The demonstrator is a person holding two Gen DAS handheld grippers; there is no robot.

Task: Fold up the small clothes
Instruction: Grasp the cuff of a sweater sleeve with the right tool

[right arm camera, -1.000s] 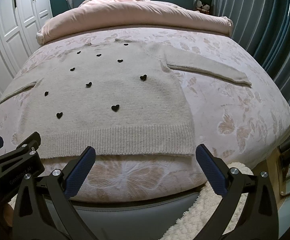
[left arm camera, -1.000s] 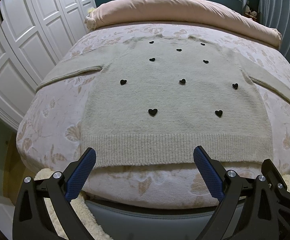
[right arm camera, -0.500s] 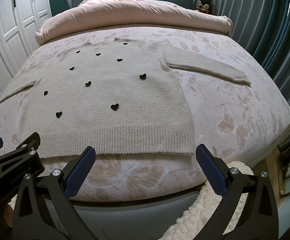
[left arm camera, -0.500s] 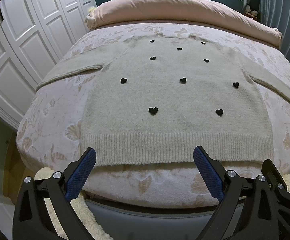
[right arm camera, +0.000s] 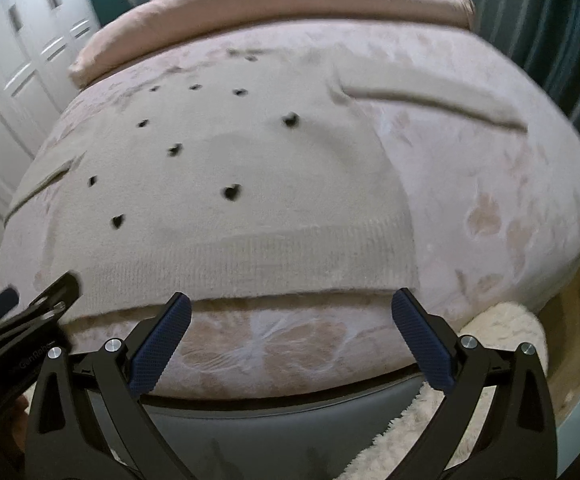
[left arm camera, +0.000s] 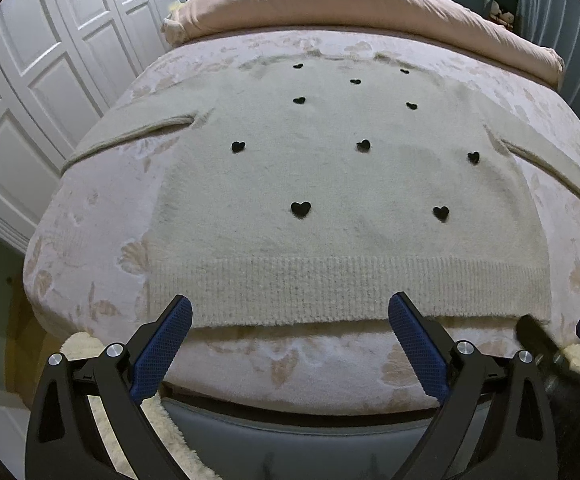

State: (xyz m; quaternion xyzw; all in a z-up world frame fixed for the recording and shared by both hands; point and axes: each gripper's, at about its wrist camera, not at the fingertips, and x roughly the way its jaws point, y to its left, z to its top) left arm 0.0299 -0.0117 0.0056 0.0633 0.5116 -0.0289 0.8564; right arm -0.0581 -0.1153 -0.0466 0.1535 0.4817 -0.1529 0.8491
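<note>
A small cream knit sweater with black hearts lies flat on the bed, front up, sleeves spread to both sides, ribbed hem toward me. It also shows in the right wrist view, blurred. My left gripper is open and empty, fingertips just short of the hem. My right gripper is open and empty, just below the hem's right part. The left gripper's fingers show at the left of the right wrist view.
The bed has a pink floral cover and a grey frame. A rolled pink duvet lies at the head. White wardrobe doors stand left. A fluffy white rug lies on the floor.
Both grippers have moved a little toward the sweater's hem. The right wrist view is now blurred from motion and has tilted. The sweater has not moved.
</note>
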